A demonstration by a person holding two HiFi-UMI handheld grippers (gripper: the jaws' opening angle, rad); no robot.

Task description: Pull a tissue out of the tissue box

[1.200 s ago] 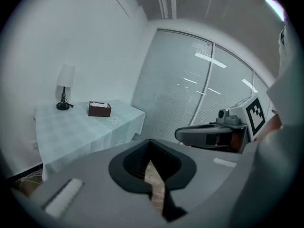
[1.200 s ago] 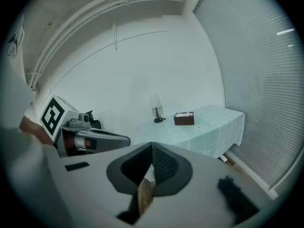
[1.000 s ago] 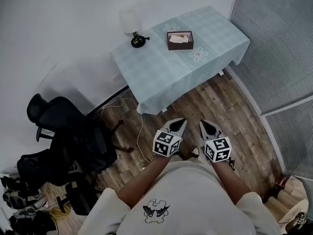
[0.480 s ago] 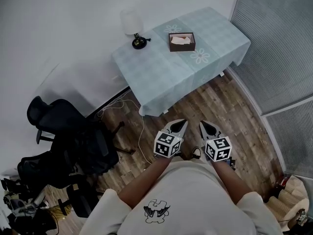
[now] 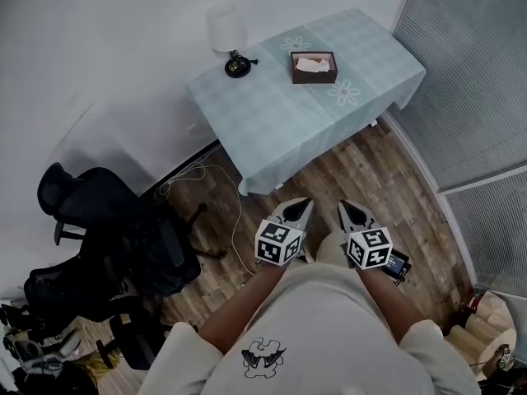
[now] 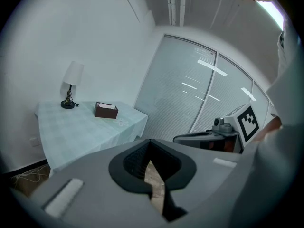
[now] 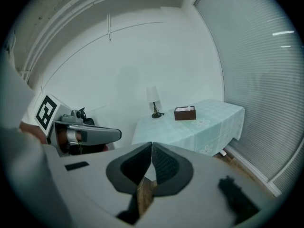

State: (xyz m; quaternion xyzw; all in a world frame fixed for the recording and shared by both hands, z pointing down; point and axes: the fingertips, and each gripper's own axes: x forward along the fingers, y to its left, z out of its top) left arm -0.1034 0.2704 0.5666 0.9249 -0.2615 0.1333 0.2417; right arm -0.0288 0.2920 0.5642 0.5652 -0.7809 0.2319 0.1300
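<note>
**Tissue box far ahead, between the two lines of aim; fingers closed and empty**

Largest first: wooden floor [image 5: 387,179] across the near half of the scene. Beyond it, far: bench [image 5: 272,122], pale and checked.

On the far right part of the bench: tissue box [image 5: 314,67], dark brown, long axis left to right. White tissue [image 5: 309,62] showing at its open top. Lamp [image 5: 228,44] to the box's left, apart from it.

Near, close to the body: left gripper [image 5: 305,203] and right gripper [image 5: 342,206], side by side. Fingers of each closed tip to tip, gripping nothing.

Box well apart from both, with the bench's near edge between. Lies left of the left fingers' aim and right of the right fingers' aim. Judged about equally far for either hand. Calls for closing in toward the far side before any opening.
</note>
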